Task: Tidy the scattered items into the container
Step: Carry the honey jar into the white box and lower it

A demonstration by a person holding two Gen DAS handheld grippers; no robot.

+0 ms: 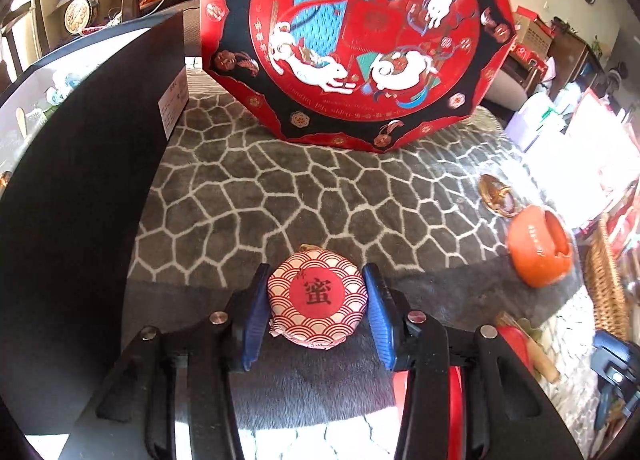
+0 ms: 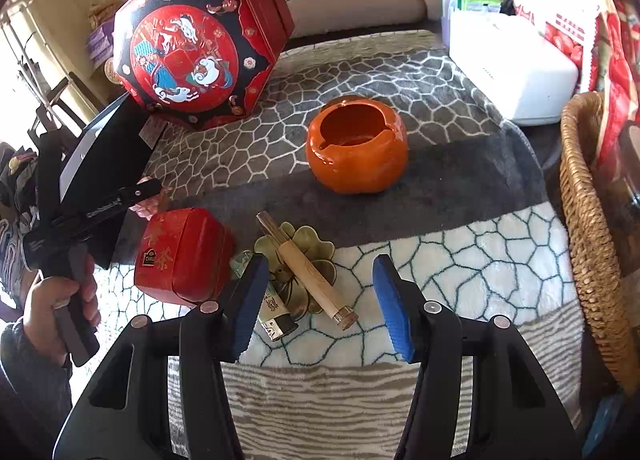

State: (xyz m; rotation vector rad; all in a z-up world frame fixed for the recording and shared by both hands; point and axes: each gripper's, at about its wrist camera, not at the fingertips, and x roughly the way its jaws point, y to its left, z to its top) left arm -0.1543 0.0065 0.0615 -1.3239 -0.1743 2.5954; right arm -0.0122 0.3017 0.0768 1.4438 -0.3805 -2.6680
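Angled down over the blanket-covered bench [image 2: 460, 187], the left claw [image 1: 316, 302] clamps a small red-patterned jar [image 1: 317, 297], while the right claw [image 2: 320, 300] gapes apart above a wooden tube [image 2: 310, 276] lying on a brass dish [image 2: 316, 248].

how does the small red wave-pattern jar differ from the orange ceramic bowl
The small round jar with a red and white wave-pattern cover is closed on top and printed with a character; the glossy orange ceramic bowl is open, plain and notched at the rim. The jar sits between the left gripper jaws; the bowl stands free, with no gripper at it. Both are round and rest on the grey patterned blanket.
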